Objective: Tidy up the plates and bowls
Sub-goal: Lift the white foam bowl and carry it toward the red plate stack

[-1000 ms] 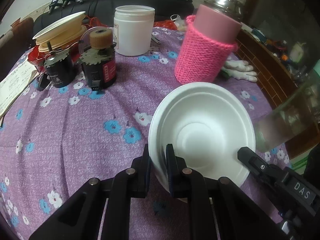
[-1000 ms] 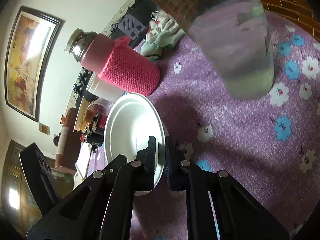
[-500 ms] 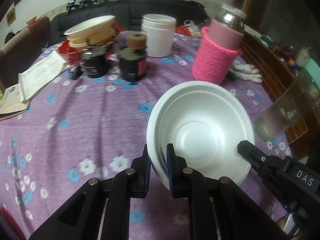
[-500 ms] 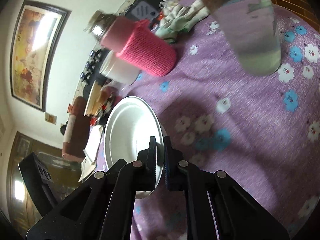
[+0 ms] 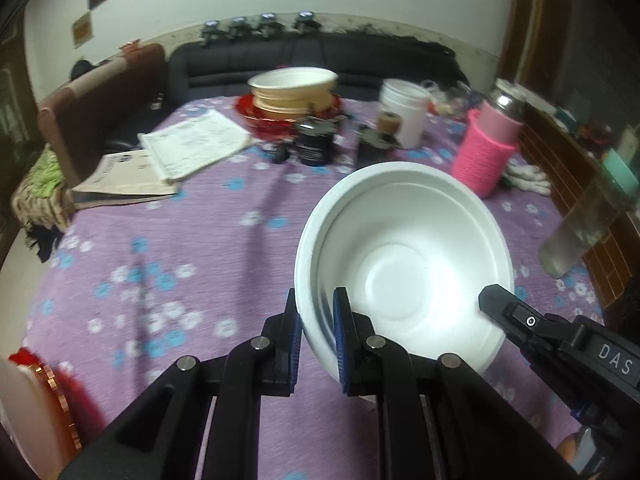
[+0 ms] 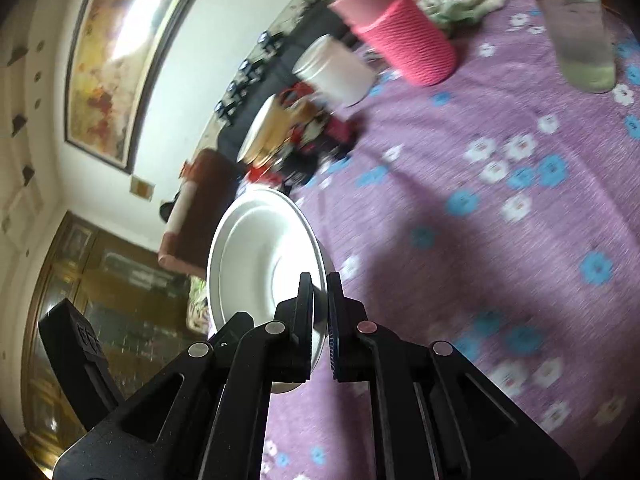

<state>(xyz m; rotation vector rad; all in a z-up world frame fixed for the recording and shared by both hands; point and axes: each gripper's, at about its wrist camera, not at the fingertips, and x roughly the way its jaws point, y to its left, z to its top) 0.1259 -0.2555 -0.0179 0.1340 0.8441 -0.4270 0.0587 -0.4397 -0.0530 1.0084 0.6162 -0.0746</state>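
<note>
Both tongs — left tongs (image 5: 316, 332), right tongs (image 6: 319, 320) — clench opposite rims of the white bowl (image 5: 404, 264); uneven pull could buckle or drop it onto the tabletop (image 5: 192, 264) below.

A: Entry, white bowl (image 5: 404, 264): position against the purple floral tablecloth (image 5: 168, 240)?

B: Carried back from the clutter. The pink-sleeved flask (image 5: 490, 148), formerly large at upper centre in the left wrist view, now sits small at upper right.

A: Newly in frame?

B: Papers (image 5: 188, 148) at left, brown chair (image 5: 100, 120), black sofa (image 5: 312, 60), framed picture (image 6: 120, 60) fuller in the right wrist view.

A: Stacked bowls (image 5: 294, 88)?

B: Shifted from upper left to upper centre.
</note>
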